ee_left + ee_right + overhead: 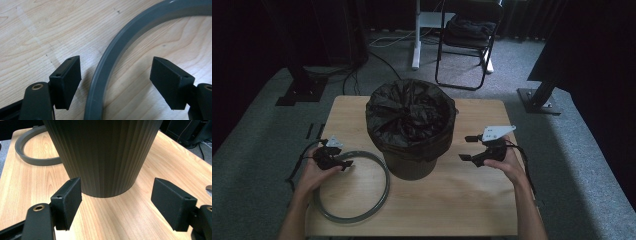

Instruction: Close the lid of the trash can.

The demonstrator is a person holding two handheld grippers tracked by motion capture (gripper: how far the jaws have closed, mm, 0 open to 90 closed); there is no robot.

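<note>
Ring [100,75], grey and round, lies flat on the wooden table [472,200], left of the bin [411,131]. The left gripper [115,82] has its jaws wide open, one on each side of the ring's near-left edge. The pads do not press on it, so nothing is held. The right gripper [116,205] is also wide open and holds nothing. It points at the lower wall of the bin from the right side, with a gap between them.

A black bag [409,112] is already in the bin, and its top is folded over the rim. I think the ring is meant to go over that rim to hold the bag down. That part is not done yet. First the ring must be gripped and lifted.

Farther off, on the grey carpet, stands a folding chair [467,45] with cables [357,75] nearby. Nothing lies between the ring and the bin.
</note>
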